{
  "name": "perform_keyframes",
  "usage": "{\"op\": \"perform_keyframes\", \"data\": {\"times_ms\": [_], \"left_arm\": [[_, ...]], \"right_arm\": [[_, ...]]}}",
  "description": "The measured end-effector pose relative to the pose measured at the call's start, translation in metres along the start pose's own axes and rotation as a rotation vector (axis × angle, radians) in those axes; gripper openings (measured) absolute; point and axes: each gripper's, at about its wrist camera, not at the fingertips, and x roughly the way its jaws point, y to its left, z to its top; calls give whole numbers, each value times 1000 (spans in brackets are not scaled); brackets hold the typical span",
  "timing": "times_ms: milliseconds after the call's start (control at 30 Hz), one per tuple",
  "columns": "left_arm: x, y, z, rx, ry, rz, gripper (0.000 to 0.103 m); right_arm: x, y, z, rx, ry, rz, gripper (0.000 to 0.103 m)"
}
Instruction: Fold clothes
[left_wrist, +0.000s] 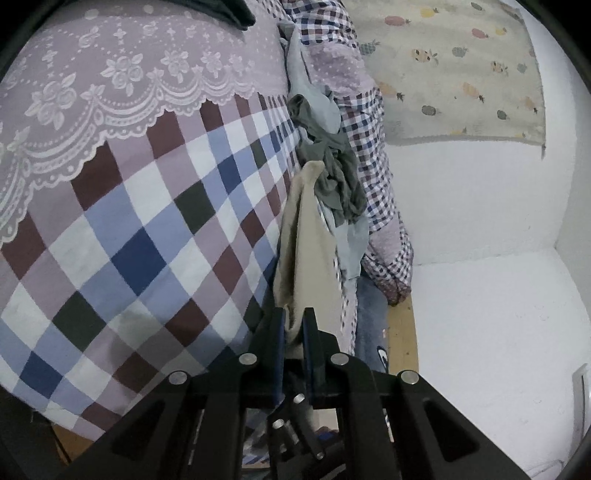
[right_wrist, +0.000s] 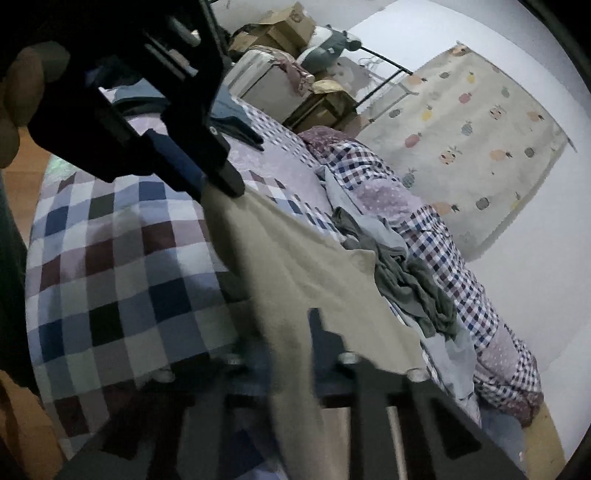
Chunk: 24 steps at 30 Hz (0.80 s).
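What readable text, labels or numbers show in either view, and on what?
None readable.
Cardboard boxes: any markings too blurred to read.
Wall cloth: pineapple prints only, no words.
Dark item below the beige garment: a white mark at the frame's lower middle, not legible.

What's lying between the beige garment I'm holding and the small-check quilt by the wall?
In both wrist views, a crumpled grey-green garment lies on pale blue clothing, between the beige garment and the small-check quilt.

Your bed's checked cover (left_wrist: 140, 236) carries a grey-green garment (left_wrist: 332, 177) and pale-blue clothes (left_wrist: 314, 99) heaped at its right edge.
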Motion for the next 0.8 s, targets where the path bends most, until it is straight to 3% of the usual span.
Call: {"op": "perform_keyframes", "data": {"times_ms": [67, 100, 133, 200, 267, 333, 633, 800], "left_arm": [[-2, 0, -4, 3, -15, 2, 11], [-4, 2, -6, -7, -20, 8, 22], [-5, 3, -8, -16, -26, 14, 44], [-7, 0, -13, -6, -31, 14, 63], [-7, -6, -19, 20, -31, -4, 67], [-2, -16, -25, 69, -22, -12, 81], [46, -30, -29, 102, 89, -36, 82], [65, -36, -27, 114, 85, -68, 82]], "right_arm": [[1, -2, 1, -5, -2, 1, 11], [1, -4, 1, -7, -3, 0, 10], [1, -5, 2, -8, -5, -4, 10], [-2, -7, 3, 0, -11, -7, 10], [-4, -8, 4, 7, -14, -8, 10], [-5, -10, 5, 18, -18, -5, 10], [-14, -24, 9, 75, -42, 2, 10], [-14, -26, 10, 73, -47, 1, 10]]}}
